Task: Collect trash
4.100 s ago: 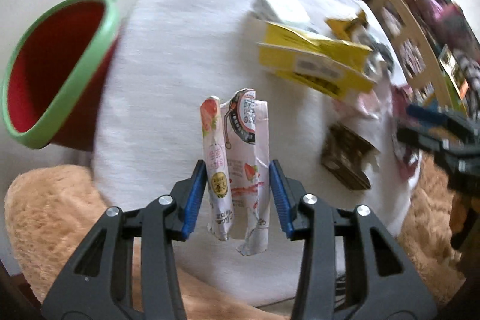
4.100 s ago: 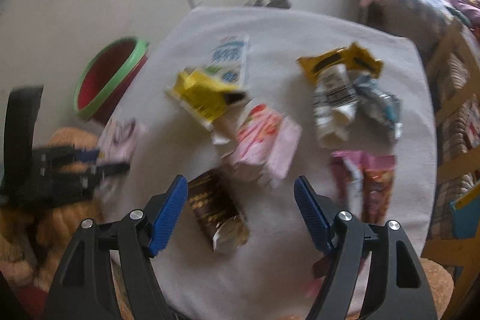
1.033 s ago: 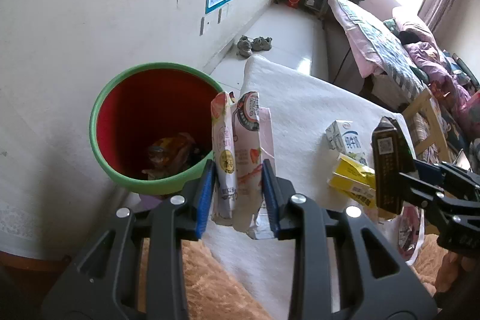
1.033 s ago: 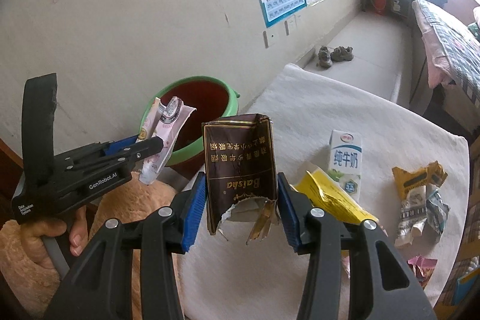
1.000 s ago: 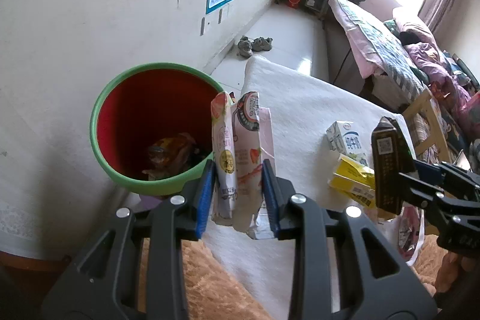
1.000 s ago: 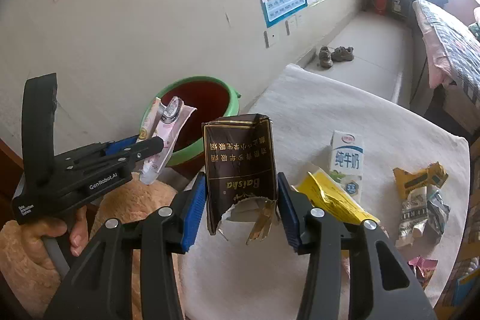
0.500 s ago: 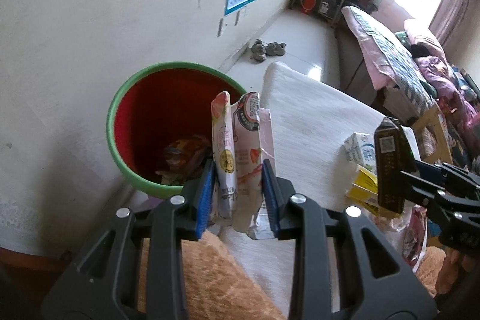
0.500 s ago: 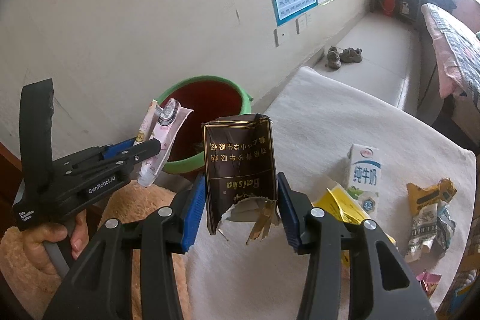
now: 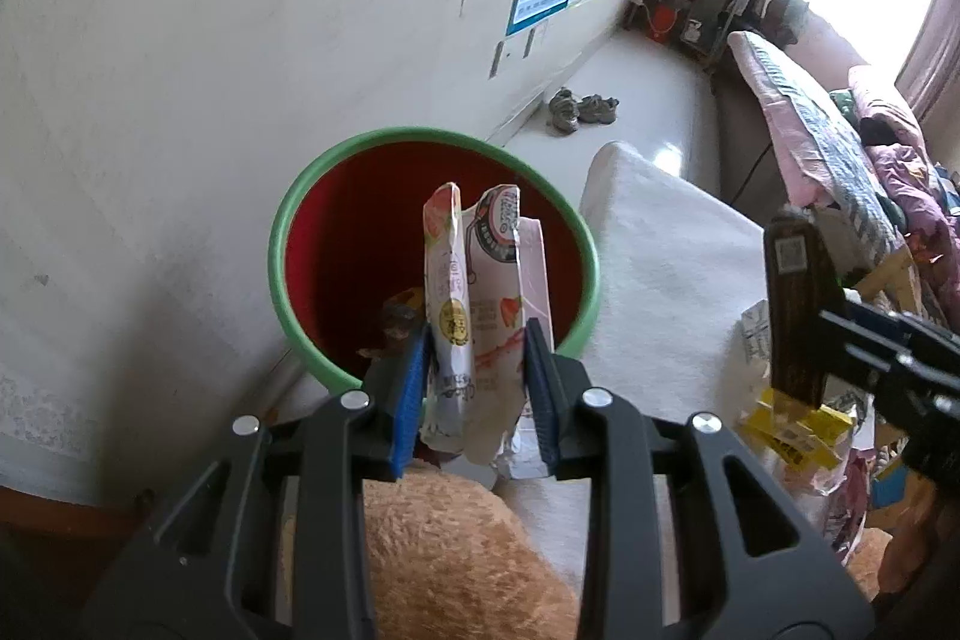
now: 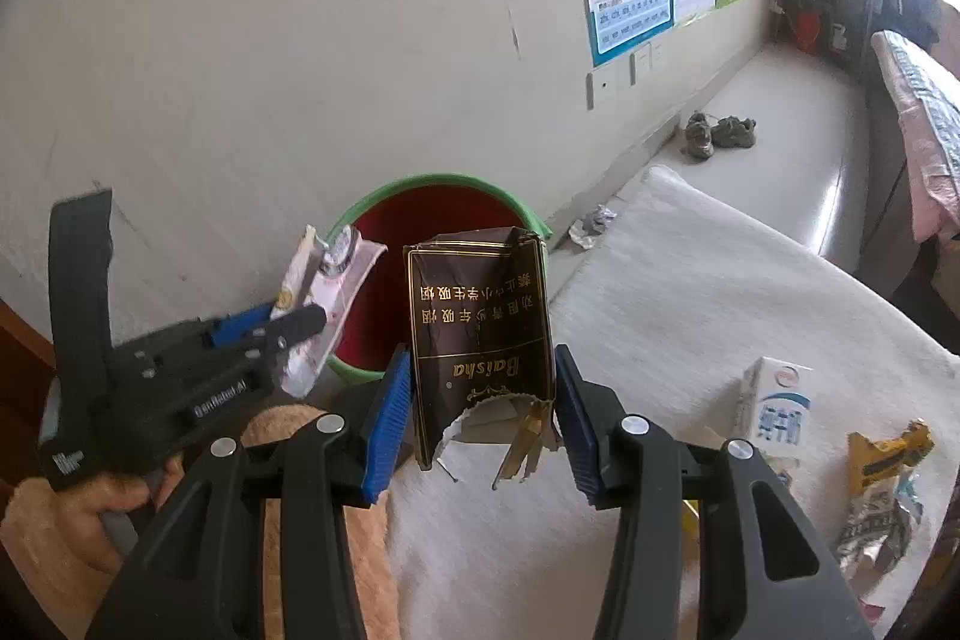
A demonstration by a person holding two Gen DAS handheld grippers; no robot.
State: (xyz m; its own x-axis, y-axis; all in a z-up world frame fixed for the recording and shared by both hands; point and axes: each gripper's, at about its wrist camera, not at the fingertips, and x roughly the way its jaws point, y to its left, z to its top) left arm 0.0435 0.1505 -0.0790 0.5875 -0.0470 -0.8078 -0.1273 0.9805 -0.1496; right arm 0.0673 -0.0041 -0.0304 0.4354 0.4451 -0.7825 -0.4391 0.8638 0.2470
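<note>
Item: left gripper [image 9: 477,376] clamped on pink strawberry wrapper [image 9: 480,292], held upright w/ top over red bin [image 9: 318,244] for drop; right gripper [image 10: 480,400] clamped on brown carton [image 10: 480,316], waiting beside over table [image 10: 720,292], more trash on it.
</note>
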